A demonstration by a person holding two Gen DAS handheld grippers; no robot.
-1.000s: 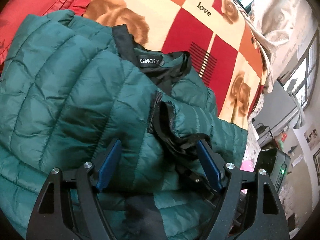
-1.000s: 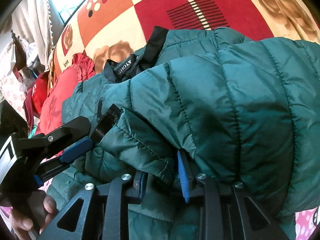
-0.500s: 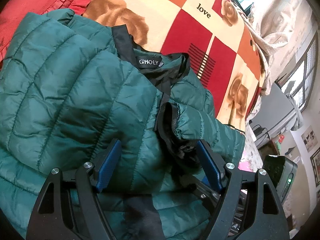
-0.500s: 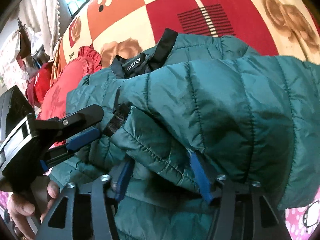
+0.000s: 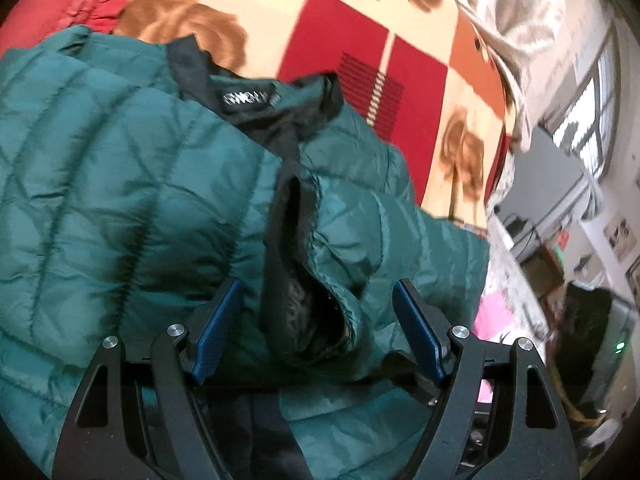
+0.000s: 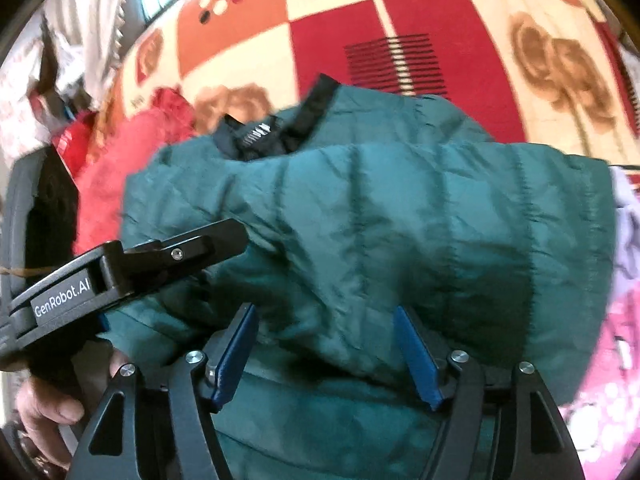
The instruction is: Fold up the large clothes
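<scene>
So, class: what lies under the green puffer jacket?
Under the green puffer jacket lies a red, orange and cream blanket printed with roses and "love". A red pillow shows beside it. Whatever is directly beneath the jacket is covered.

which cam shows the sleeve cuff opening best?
Left wrist. The sleeve cuff gapes toward the lens between the left gripper fingers, black lining visible. The right wrist view shows only the puffer jacket folded over; the cuff opening is hidden there.
</scene>
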